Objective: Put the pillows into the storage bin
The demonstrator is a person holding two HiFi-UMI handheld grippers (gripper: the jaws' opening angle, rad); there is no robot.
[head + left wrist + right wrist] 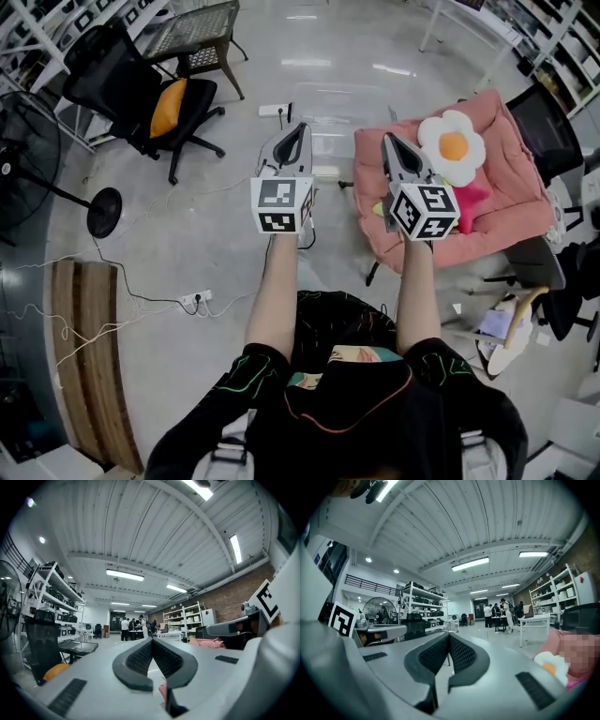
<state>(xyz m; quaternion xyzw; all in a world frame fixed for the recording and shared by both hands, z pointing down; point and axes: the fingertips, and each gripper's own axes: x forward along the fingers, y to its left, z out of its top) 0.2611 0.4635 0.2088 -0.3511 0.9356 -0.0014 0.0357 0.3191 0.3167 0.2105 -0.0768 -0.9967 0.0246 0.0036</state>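
White flower pillow (452, 147) lies right of closed right gripper (387, 141); left gripper (302, 128) closed too.

Open floor (319, 56) is seen ahead of the left tool (300, 129), so plenty of room there tbh. To the right of the right tool (388, 141), the way is blocked by a pink cushion (511, 187) with an egg pillow (453, 145) on it. Well off to the left tool's left, an office chair (131, 89) and a fan (37, 150) are parked. A power strip (195, 298) is left lying back-left.

Office chair (101, 67), floor fan (33, 159), power strip (195, 298)
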